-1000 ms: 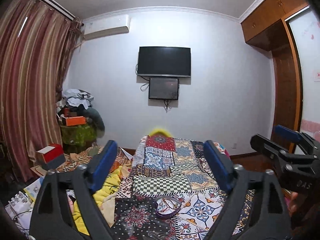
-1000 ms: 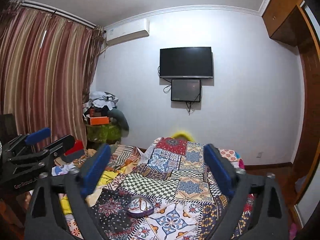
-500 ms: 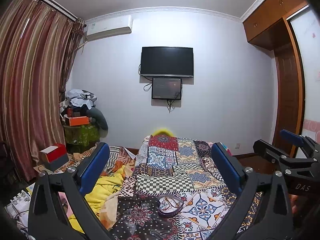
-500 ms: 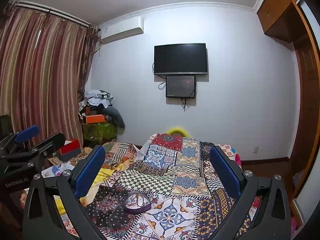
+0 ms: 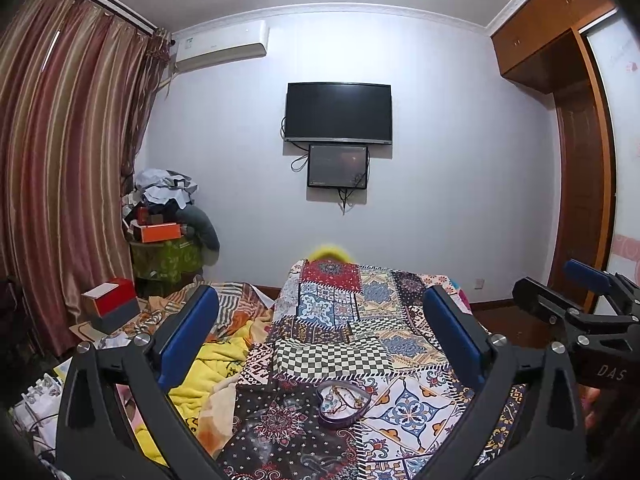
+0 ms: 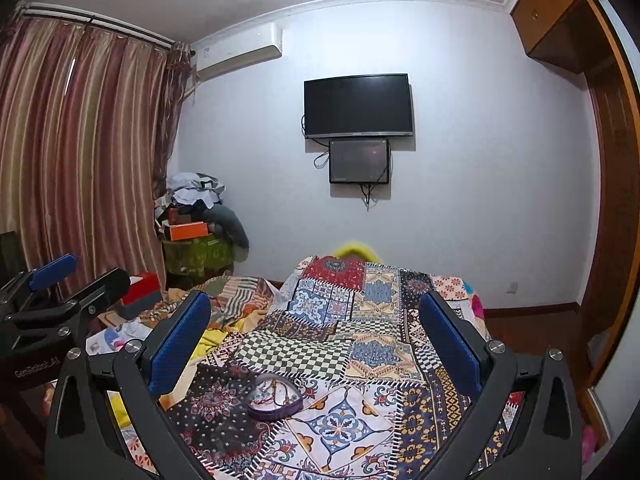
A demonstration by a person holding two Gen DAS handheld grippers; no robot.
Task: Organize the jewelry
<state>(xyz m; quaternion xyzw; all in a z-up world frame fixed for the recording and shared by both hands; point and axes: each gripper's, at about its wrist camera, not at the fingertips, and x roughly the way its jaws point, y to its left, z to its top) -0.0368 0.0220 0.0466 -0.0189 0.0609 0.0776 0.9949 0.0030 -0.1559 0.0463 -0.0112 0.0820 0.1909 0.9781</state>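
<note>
You're holding both grippers up over the near end of the bed (image 5: 332, 320), w/ the left gripper (image 5: 320, 344) gaping wide & carrying nothing, and the right gripper (image 6: 316, 340) doing the same. The heart-shaped jewelry dish (image 5: 342, 402) is sitting on the patchwork quilt near the bed's near edge, chains tangled inside. Risk, imo: you're coming down on soft bedding, so pressing the rim could be tipping the dish & spilling pieces into the folds.
</note>
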